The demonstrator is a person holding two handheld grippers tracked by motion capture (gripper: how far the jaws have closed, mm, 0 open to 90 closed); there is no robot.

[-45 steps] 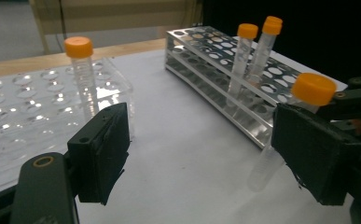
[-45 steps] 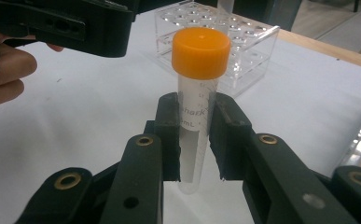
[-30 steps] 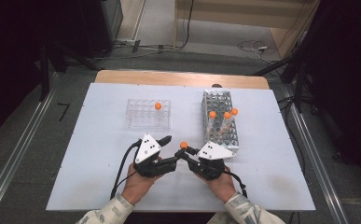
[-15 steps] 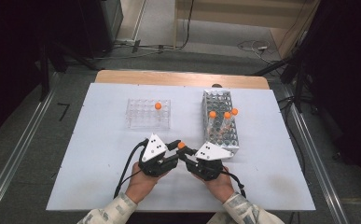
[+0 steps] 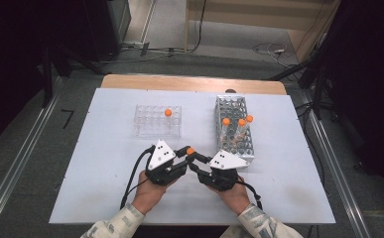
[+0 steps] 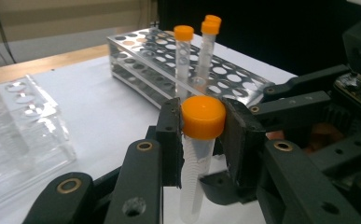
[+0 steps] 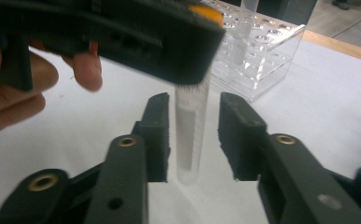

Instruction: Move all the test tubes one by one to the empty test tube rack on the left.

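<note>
Two grippers are meeting near the front middle of the white table (image 5: pixel 105 163); your left gripper (image 6: pixel 201 140) is clamping the clear plastic test tube with the orange screw cap (image 6: pixel 203 117) just under and at the cap, holding it upright above the table; your right gripper (image 7: pixel 193 135) is sitting with its jaws spread either side of the tube's lower body (image 7: pixel 190 135), gaps showing on both sides, so it's released and not gripping; from the high view you're holding the tube (image 5: pixel 190 151) between the two grippers, just in front of the perforated metal tube rack (image 5: pixel 234 130); that rack is carrying three more orange-capped tubes (image 5: pixel 238 122) standing upright; the clear acrylic tube rack (image 5: pixel 158 120) is sitting well apart to the left with one orange-capped tube (image 5: pixel 168 112) in it; your left hand (image 7: pixel 33 86) is wrapping the left gripper body, fingers showing in the right gripper view; your right hand (image 5: pixel 235 194) is gripping its handle from behind.
</note>
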